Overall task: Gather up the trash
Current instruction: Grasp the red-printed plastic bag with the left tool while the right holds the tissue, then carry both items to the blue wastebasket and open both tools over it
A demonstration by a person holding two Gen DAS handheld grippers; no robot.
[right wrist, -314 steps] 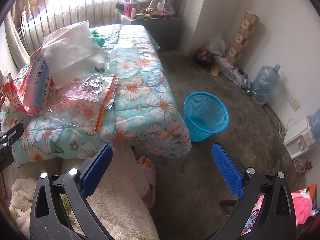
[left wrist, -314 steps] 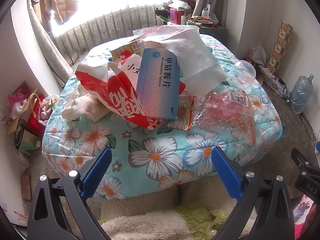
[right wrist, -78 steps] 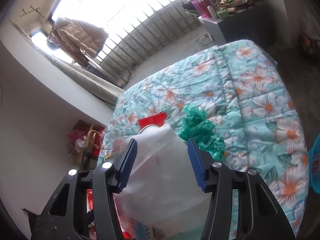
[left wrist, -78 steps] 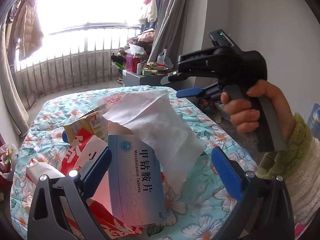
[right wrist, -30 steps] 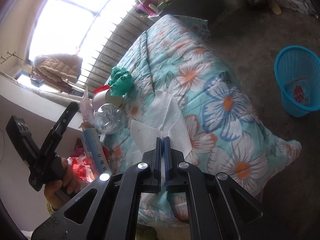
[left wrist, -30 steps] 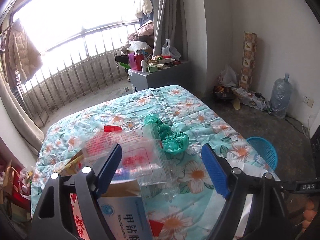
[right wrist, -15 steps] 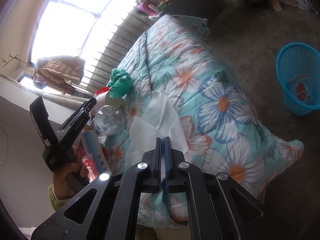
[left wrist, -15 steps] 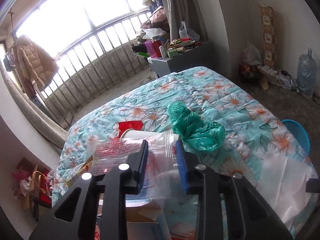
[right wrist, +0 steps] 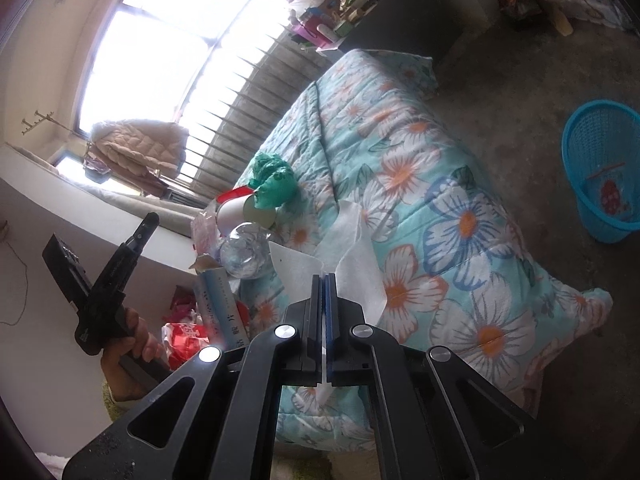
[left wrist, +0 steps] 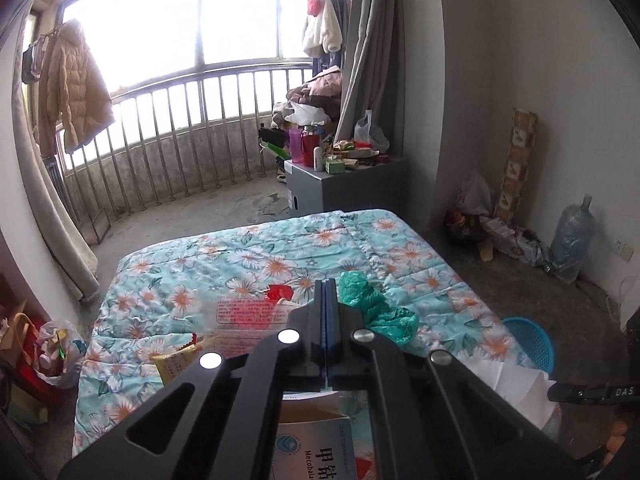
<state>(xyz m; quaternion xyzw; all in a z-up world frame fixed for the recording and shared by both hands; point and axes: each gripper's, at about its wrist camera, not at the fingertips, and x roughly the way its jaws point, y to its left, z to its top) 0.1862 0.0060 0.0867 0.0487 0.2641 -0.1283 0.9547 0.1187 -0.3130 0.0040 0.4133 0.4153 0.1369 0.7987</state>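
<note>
i see a coat (left wrist: 72, 84) on the railing (left wrist: 192, 136), a cabinet (left wrist: 344, 188), and a water jug (left wrist: 570, 236) by the wall.

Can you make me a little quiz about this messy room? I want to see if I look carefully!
1. True or false: the blue plastic mesh basket stands on the floor, off the bed.
2. Pick one: what do the jaws of the right gripper pinch? A) a sock B) the white paper tissue sheet C) a spoon
3. Fill the gap: the crumpled plastic bag on the flowery turquoise quilt, beside the white paper cup, is coloured ____.

Key: 1 true; 2 B; 3 green.
</note>
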